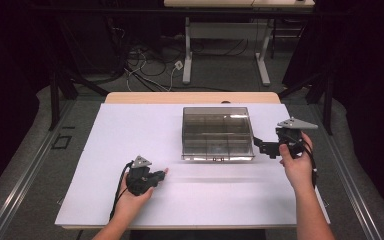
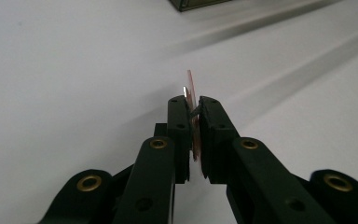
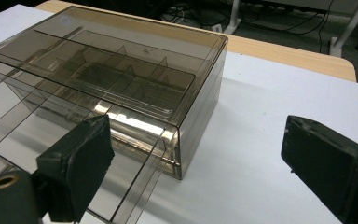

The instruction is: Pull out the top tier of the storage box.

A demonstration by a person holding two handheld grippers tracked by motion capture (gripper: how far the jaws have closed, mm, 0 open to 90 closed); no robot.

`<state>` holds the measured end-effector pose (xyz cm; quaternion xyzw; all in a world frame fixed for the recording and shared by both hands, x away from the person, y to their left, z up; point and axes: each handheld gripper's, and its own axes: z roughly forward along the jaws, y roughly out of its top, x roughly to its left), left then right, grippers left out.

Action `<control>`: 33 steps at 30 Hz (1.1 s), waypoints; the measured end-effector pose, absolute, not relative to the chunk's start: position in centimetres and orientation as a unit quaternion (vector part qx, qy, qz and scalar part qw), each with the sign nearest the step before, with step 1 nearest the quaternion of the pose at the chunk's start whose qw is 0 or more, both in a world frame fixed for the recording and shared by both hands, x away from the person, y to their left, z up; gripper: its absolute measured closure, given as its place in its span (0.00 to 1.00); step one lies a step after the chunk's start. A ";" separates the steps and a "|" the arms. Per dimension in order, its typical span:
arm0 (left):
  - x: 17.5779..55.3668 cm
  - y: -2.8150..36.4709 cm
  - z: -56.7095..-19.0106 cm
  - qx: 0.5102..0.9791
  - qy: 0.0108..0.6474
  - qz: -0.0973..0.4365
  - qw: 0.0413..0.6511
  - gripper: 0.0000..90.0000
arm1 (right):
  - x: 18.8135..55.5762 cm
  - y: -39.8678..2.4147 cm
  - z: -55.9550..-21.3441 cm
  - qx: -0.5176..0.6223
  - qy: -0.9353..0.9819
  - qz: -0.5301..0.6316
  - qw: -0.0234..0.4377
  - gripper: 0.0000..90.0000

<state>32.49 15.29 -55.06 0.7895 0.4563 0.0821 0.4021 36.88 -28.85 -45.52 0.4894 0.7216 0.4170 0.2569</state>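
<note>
A smoky see-through box [image 1: 215,131] with several inner compartments sits at the centre back of the white table top [image 1: 125,135]. Seen up close, the box [image 3: 121,70] has a clear lower tray drawn out toward the front. My left gripper [image 1: 161,175] rests low at the front left, shut on a thin flat pinkish piece [image 2: 191,84] that stands edge-on between the jaws of the gripper [image 2: 193,100]; its tip [image 1: 166,171] pokes out. My right gripper [image 1: 258,146] hovers by the box's right front corner, and its jaws [image 3: 198,135] stand wide open with nothing between them.
The table's wooden back edge [image 1: 190,97] shows beyond the white top. Farther back stand a desk on white legs [image 1: 187,55] and loose cables [image 1: 145,67] on the floor. Dark frame posts [image 1: 55,95] flank the table.
</note>
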 end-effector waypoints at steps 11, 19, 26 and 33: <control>32.4 15.9 -54.5 0.773 0.469 0.093 0.417 0.93 | 36.9 -28.9 -45.5 0.490 0.715 0.424 0.262 0.10; 32.4 16.5 -53.8 0.765 0.473 0.097 0.427 0.93 | 36.9 -29.1 -45.5 0.487 0.719 0.420 0.263 0.10; 32.3 17.0 -53.4 0.755 0.476 0.105 0.439 0.93 | 36.9 -29.0 -45.5 0.487 0.718 0.421 0.264 0.10; 32.4 17.3 -53.0 0.751 0.476 0.112 0.444 0.93 | 36.9 -28.8 -45.6 0.490 0.718 0.419 0.261 0.10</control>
